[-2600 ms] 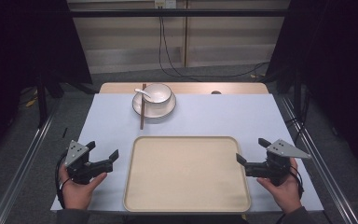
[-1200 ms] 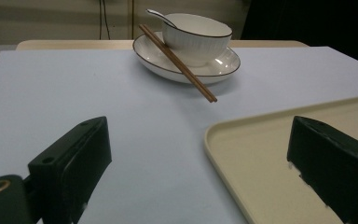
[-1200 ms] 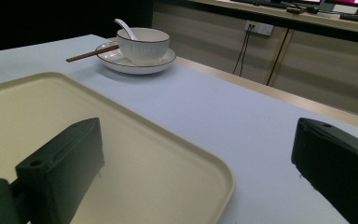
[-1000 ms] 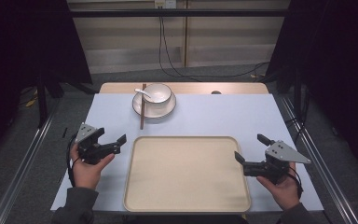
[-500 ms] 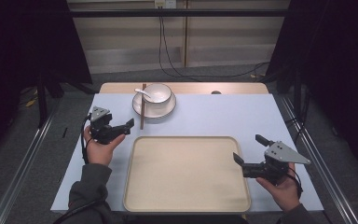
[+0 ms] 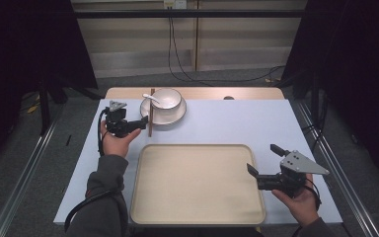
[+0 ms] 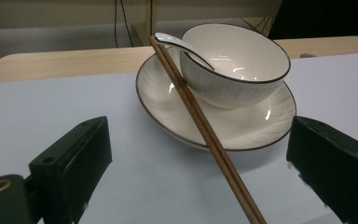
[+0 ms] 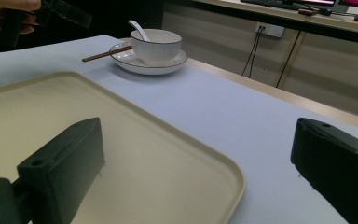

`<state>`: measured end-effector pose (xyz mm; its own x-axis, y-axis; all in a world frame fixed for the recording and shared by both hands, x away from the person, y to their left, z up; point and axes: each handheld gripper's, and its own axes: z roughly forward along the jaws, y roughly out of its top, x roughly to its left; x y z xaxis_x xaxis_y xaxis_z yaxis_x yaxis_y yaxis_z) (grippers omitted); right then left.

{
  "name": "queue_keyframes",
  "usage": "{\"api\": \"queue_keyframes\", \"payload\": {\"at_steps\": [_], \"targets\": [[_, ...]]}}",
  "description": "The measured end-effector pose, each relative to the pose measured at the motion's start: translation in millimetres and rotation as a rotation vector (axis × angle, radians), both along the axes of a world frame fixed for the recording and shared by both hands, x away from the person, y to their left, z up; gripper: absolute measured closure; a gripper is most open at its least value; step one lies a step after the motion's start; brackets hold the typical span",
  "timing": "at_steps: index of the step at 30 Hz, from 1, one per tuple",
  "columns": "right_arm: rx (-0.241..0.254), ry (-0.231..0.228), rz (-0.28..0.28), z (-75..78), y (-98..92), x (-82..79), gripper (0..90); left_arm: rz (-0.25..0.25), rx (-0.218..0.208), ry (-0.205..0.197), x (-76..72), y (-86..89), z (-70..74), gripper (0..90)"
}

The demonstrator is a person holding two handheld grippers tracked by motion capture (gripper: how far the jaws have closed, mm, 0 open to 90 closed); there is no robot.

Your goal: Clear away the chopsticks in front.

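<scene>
since the left gripper (image 6: 139, 121) sits with jaws wide apart right by the chopsticks (image 7: 200, 120) leaning on the plate (image 7: 251, 128) rim, it should pinch low near their free end, squarely. right gripper (image 6: 264, 164) waits with jaws apart over the tray (image 6: 197, 185).

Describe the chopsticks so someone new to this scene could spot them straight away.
At the far side of the table, beyond the tray, a plate carries a bowl. The chopsticks lie across the plate's left rim: the only long, thin brown sticks among white dishes.
</scene>
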<state>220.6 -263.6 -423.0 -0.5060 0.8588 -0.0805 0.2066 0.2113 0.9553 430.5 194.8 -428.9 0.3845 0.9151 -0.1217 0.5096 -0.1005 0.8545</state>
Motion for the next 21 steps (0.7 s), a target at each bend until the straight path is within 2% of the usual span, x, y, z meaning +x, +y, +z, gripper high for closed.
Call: {"api": "queue_keyframes", "payload": {"at_steps": [10, 14, 16, 18, 21], "targets": [[-0.008, 0.007, 0.022, -1.4, 3.6, 1.9, 2.3, 0.051, 0.037, 0.043, 29.3, -15.1, -11.3, 8.7], [-0.010, 0.011, 0.023, -1.3, 3.5, 1.7, 2.8, 0.053, 0.050, 0.055, 37.4, -18.0, -13.3, 11.4], [-0.009, 0.010, 0.022, -1.3, 3.4, 1.8, 2.9, 0.063, 0.053, 0.047, 41.0, -18.4, -14.8, 12.6], [-0.008, 0.005, 0.026, -0.8, 2.7, 1.9, 2.9, 0.088, 0.068, 0.062, 47.4, -17.6, -19.7, 13.9], [-0.008, 0.010, 0.020, -0.5, 1.5, 1.3, 2.8, 0.105, 0.065, 0.061, 52.2, -14.3, -22.6, 16.4]]}}
